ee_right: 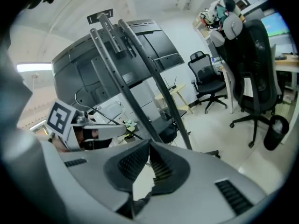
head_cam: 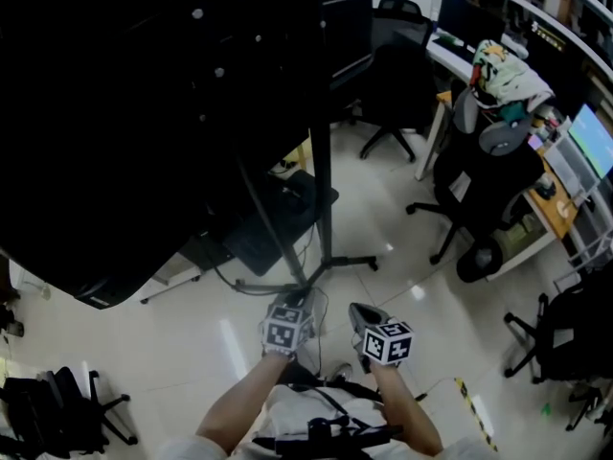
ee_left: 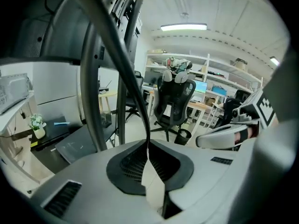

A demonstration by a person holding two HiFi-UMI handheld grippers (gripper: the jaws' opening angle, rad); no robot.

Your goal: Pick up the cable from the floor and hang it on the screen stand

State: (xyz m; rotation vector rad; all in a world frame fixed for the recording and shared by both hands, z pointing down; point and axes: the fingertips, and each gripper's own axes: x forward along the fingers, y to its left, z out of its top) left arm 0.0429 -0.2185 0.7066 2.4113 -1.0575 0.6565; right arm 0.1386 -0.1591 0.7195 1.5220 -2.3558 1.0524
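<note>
1. Step in hand, as I read it: the carry toward the hanging spot. The left claw is clenched on the black cable. The cable climbs from the claw's tips up toward the underside of the screen, so the held part is off the floor.
2. The right claw is pressed together just beside the left one. I can make out nothing pinched in it.
3. Next move, in my judgement: raise the held length to a bracket or arm on the stand's upright. Drape it over so that it stays put once let go. The right claw could steady the slack.
4. Edges to mind: the screen's lower edge hangs over the work, and the upright stands just ahead of both claws. The stand's legs spread across the floor near the feet — a likely snag for a trailing cable.
5. Open room: bare floor lies to the right of the stand, before the office chair and the bench. Both are well apart from the claws.
</note>
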